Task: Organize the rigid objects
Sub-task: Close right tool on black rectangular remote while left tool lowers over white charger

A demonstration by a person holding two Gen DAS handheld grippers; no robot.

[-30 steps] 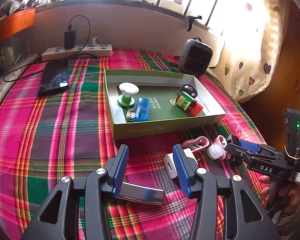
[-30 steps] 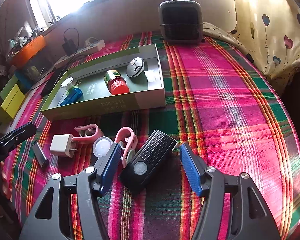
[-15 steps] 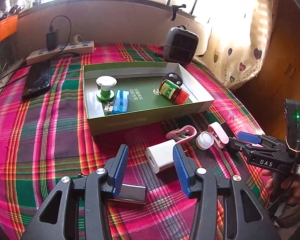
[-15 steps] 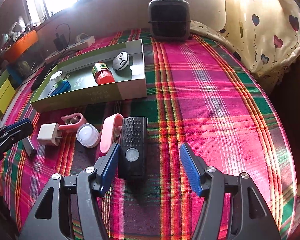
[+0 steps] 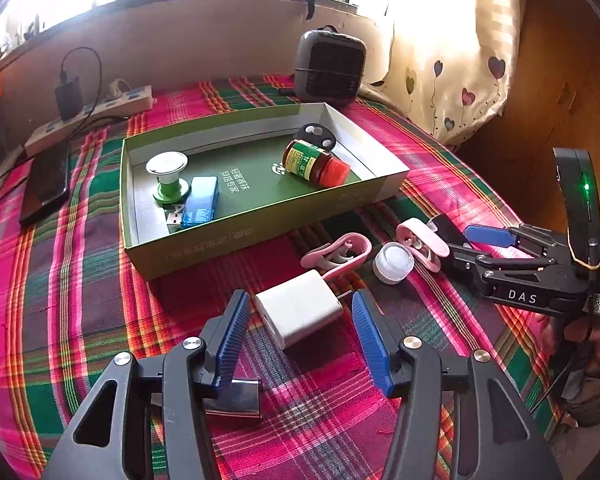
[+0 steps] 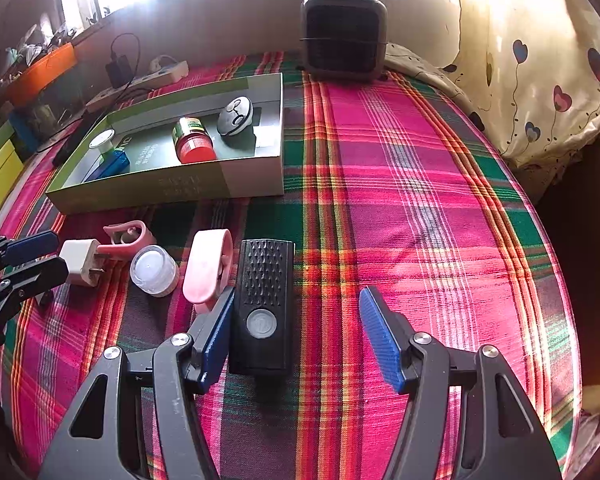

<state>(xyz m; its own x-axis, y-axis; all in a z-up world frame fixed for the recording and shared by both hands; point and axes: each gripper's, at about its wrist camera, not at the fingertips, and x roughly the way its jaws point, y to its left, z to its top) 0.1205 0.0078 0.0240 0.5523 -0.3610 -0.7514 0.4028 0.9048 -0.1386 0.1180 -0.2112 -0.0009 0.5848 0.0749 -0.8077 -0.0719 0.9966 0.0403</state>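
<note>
The white charger [image 5: 299,307], a small rounded plastic cube with its metal prongs pointing toward a pink clip [image 5: 337,255], lay flat on the plaid bench [image 5: 80,280] just in front of the green box [image 5: 260,236], between the blue pads of the left tongs [image 5: 298,336] without either pad touching it. Those tongs stood fairly wide and had just been opening; a second before, the charger sat off to their right, and a shiny metal bar [image 5: 236,398] that then lay across the gap was now mostly tucked under the left finger. The right tongs [image 6: 296,328] stood wide apart, with a black ribbed remote [image 6: 265,304] lying between them, close against the left pad and well clear of the right one; a second earlier that remote lay slanted, and now it ran straight along the fingers. Beside it lay a second pink clip [image 6: 208,266] and a white cap [image 6: 155,270]. The box held a red-lidded bottle [image 5: 314,162], a blue USB stick [image 5: 199,202], a green spool [image 5: 169,180] and a black key fob [image 5: 314,136]; white Chinese characters on the box floor were too small to read. The body of the right tongs, seen from the left wrist, bore the letters "DAS".
</note>
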